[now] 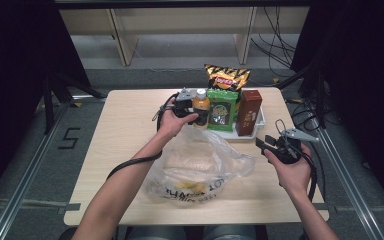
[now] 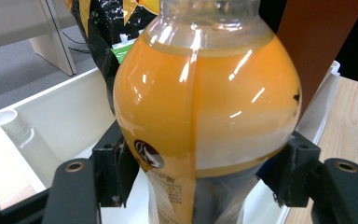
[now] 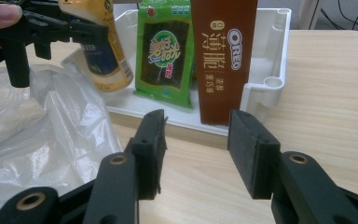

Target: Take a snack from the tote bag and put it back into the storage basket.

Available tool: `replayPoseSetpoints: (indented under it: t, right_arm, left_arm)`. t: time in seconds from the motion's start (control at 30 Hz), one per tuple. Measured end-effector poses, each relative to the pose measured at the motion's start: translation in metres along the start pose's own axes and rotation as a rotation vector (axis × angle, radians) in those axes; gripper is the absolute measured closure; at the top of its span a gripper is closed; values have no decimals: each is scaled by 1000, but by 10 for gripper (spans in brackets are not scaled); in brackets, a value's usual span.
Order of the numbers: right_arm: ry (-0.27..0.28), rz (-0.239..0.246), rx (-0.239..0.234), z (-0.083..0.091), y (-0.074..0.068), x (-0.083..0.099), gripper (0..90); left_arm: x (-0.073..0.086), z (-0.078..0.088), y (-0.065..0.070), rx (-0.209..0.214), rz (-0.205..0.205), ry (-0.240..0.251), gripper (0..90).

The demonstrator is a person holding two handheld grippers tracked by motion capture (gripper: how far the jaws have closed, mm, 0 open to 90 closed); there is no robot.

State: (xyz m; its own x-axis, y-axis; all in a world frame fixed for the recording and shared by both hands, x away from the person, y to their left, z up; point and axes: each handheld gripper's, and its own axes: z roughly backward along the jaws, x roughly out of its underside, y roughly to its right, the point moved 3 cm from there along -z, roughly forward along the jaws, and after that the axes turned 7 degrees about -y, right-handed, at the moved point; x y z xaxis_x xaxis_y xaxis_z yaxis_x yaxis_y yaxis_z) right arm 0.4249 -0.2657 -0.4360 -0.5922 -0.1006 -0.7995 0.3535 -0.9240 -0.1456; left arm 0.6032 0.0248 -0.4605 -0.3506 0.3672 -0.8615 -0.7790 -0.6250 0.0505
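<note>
My left gripper is shut on an orange juice bottle at the left end of the white tray. In the left gripper view the pads press on both sides of the bottle, just below its shoulder. The right gripper view shows the bottle tilted in the left gripper, its base low over the tray. My right gripper stands open over the table right of the tray's front. Nothing is between its jaws.
In the tray stand a green snack packet and a brown Oreo box, with a chips bag behind them. A crumpled clear plastic bag lies on the table's middle, between my forearms.
</note>
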Motion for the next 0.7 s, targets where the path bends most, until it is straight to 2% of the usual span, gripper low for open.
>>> replayPoseSetpoints:
  t: [0.13, 0.23, 0.3, 0.63, 0.7]
  right_arm:
    - [0, 1, 0, 0, 0, 0, 571]
    - [0, 9, 17, 0, 1, 0, 571]
    - [5, -4, 12, -1, 0, 0, 571]
    - [6, 4, 9, -2, 1, 1, 571]
    - [5, -10, 3, -2, -1, 1, 571]
  left_arm:
    - [1, -2, 1, 1, 4, -3, 344]
    - [2, -3, 1, 0, 1, -9, 344]
    - [3, -3, 1, 2, 2, -16, 344]
    - [6, -7, 0, 1, -5, -30, 344]
    - [7, -7, 0, -6, -4, -34, 344]
